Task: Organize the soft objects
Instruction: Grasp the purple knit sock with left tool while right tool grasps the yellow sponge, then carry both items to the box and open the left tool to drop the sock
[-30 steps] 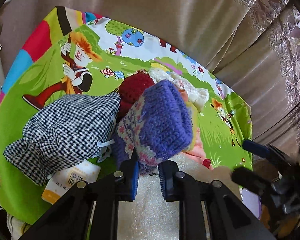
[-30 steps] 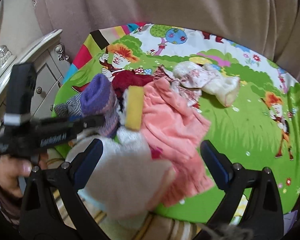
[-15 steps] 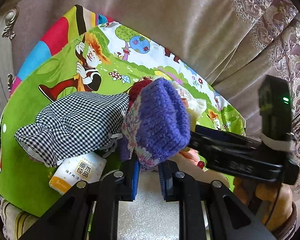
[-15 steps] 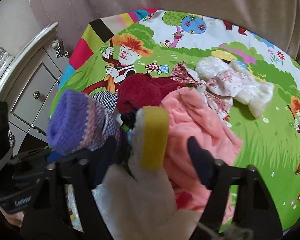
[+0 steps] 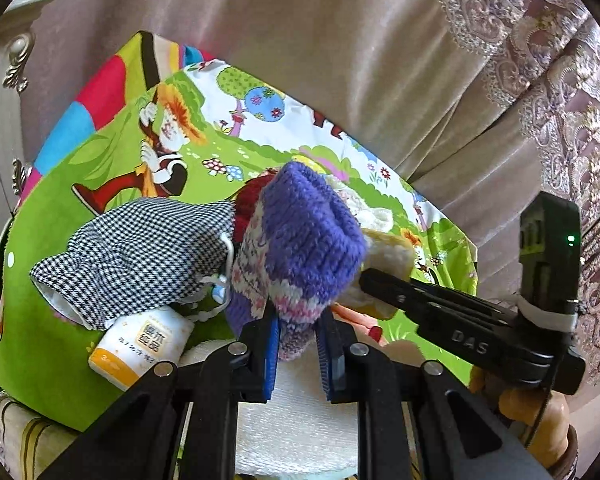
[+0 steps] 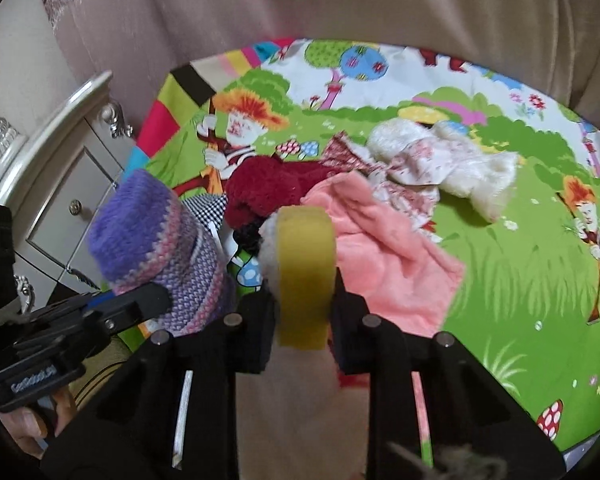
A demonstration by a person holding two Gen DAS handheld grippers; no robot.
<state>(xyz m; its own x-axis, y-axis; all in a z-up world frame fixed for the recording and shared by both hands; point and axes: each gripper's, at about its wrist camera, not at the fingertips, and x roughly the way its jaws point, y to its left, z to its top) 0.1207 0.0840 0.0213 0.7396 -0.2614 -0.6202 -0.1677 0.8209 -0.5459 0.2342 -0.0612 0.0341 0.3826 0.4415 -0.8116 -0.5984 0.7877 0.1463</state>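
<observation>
My left gripper (image 5: 298, 332) is shut on a purple knitted piece (image 5: 308, 240) and holds it above the pile; the same knit shows in the right wrist view (image 6: 160, 248). My right gripper (image 6: 302, 304) is closing, and its pads press both sides of a white fluffy piece with a yellow band (image 6: 306, 264). In the left wrist view that yellow-and-white piece (image 5: 392, 252) sits just right of the purple knit, with the right gripper's finger (image 5: 380, 280) against it. The two held pieces hang side by side, close together.
A cartoon-printed mat (image 6: 520, 260) carries a checked cloth (image 5: 140, 256), a dark red fluffy piece (image 6: 268, 192), a pink cloth (image 6: 384, 256), a white floral plush piece (image 6: 440, 164) and a tissue pack (image 5: 144, 344). A cabinet (image 6: 60, 184) stands left, curtains (image 5: 340, 40) behind.
The right jaws have gone from wide open to narrow around the yellow-banded piece. The right gripper has slid in beside the purple knit, which the left gripper has lifted slightly.
</observation>
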